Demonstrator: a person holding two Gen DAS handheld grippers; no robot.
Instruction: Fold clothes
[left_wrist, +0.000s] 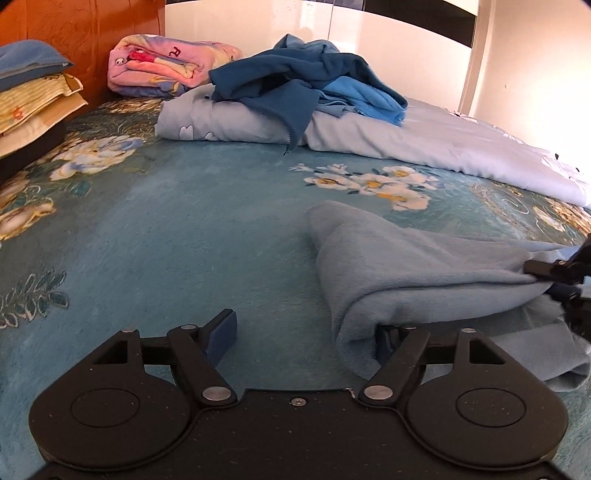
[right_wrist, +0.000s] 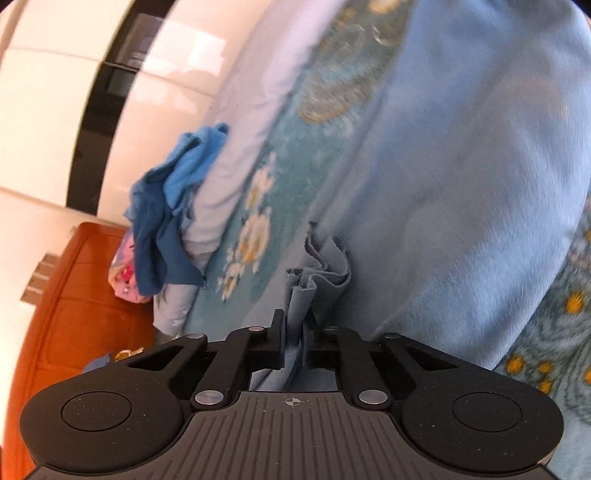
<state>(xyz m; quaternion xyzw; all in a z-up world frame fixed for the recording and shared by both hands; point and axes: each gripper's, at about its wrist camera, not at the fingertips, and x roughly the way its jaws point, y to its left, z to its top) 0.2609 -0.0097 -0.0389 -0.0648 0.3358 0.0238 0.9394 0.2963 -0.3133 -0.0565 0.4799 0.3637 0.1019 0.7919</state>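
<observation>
The pale blue cloth (left_wrist: 424, 280) lies partly doubled over on the bedspread (left_wrist: 184, 229), its rolled fold just beside the left gripper (left_wrist: 306, 332) and its far corner reaching toward the flowers printed on the spread. It looks to be mid-fold: one layer lies back over another, so the thick rounded edge is probably the crease being formed.

The right gripper (right_wrist: 295, 332) is clamped on the cloth (right_wrist: 461, 184). In the right wrist view its jaws stand nearly together with a bunched, pleated edge of fabric squeezed between them, the pleats fanning out just past the tips. That grip likely serves to carry or tension this edge while the fold is laid. The view is rolled steeply, with the bedspread running up the frame, so the right gripper seems turned on its side. The left wrist view shows it at the cloth's right end, gripping the edge there.

The left gripper is spread wide and holds nothing. One finger (left_wrist: 221, 332) sits clear on the bare bedspread; the other is tucked under the cloth's rolled edge and mostly hidden. It sits low and level, close to the spread, pointing across the bed. I judge it is placed to pinch the near edge or to pin the crease.

Behind the cloth, well apart, a heap of darker blue clothes (left_wrist: 306, 81) rests on a folded quilt (left_wrist: 369, 140).
</observation>
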